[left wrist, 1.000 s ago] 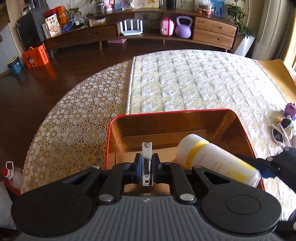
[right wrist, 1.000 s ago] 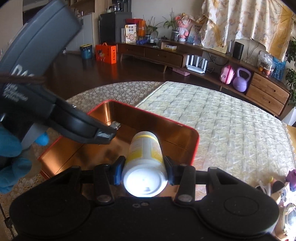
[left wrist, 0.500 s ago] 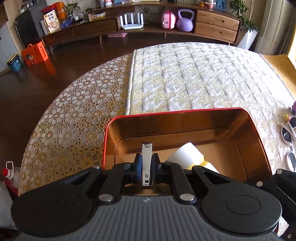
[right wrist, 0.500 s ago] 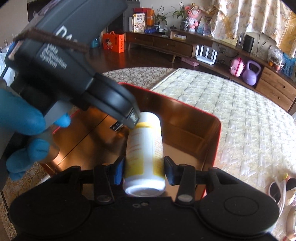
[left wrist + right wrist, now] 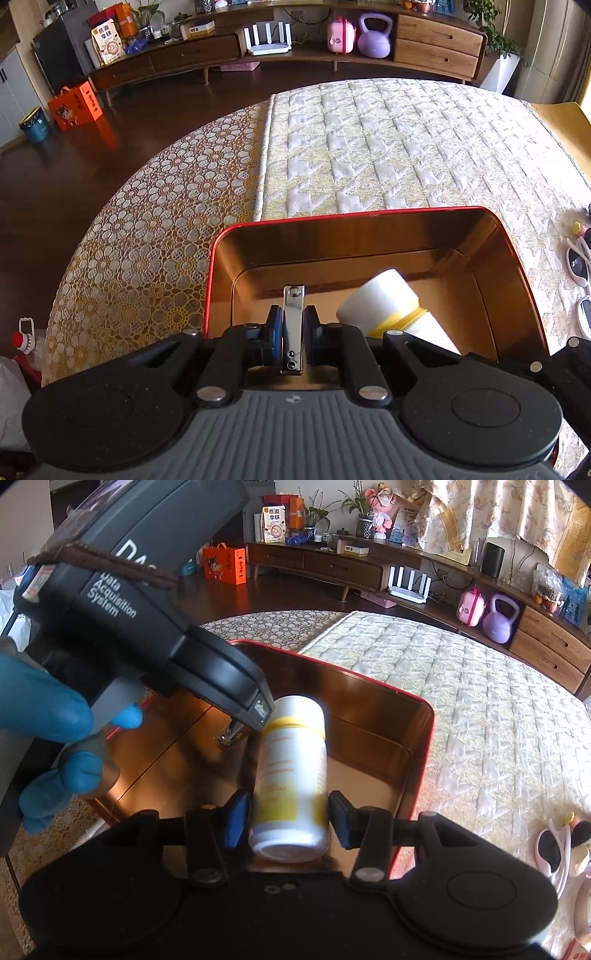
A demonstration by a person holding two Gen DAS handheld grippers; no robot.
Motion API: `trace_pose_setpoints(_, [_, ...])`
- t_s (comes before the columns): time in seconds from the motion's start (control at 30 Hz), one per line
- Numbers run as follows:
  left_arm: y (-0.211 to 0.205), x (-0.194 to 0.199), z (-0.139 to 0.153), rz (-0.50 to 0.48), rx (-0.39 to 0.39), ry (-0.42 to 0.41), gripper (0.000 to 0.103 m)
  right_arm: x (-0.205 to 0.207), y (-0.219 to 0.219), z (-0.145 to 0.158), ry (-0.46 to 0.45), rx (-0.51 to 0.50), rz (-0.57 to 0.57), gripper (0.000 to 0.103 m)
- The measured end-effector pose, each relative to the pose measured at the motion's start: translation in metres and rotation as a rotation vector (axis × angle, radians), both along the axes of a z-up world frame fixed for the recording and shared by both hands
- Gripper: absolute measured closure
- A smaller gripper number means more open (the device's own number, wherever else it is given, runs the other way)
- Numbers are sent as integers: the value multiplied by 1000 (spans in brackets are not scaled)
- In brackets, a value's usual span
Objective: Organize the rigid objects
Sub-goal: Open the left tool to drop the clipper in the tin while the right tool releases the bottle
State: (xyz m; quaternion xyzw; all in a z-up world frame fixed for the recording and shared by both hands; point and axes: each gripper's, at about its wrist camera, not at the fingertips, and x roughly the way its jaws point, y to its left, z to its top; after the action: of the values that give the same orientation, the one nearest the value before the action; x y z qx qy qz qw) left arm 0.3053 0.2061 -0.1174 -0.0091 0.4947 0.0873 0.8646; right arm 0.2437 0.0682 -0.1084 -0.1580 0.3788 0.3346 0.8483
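Left wrist view: a nail clipper (image 5: 293, 328) is clenched between the blue pads of the left gripper (image 5: 293, 328), pointing forward over the near-left part of the red-rimmed tin tray (image 5: 369, 213). A white bottle with yellow label (image 5: 391, 308) is seen lying low inside the tray, just right of the clipper, cap end toward the tray's far wall. White sunglasses (image 5: 578, 266) lie on the quilted mat (image 5: 388, 147) outside the tray's right wall. For a clean drop, the clipper should be lowered close to the tray floor, left of the bottle, before the pads are parted, so it does not bounce or strike the bottle. Right wrist view: the bottle (image 5: 291, 775) sits between the fingers of the right gripper (image 5: 286, 819), the pads appearing slightly spread with a sliver of gap on each side, so the grip is judged released or nearly so; contact cannot be fully told. The bottle looks tilted down into the tray (image 5: 430, 716), and the left gripper's body (image 5: 147, 627) is held just beside its cap. The right gripper is best withdrawn straight back, without dragging the bottle against the tray's near wall.
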Motion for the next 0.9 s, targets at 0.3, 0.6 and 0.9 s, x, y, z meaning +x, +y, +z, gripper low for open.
trace_pose_setpoints(0.3, [1,-14,5,15,-10,-2,91,-7,-17,10,-17,46,-6,44])
trace_pose_setpoints(0.6, [-5,-40,26,19,-21,-59,91,-16,-39,29,-26,104,-29,42])
trace_pose_setpoints(0.9, [-23,-70,53,-1,-2,-142,91,-31,-59,49,-49,161,-52,40])
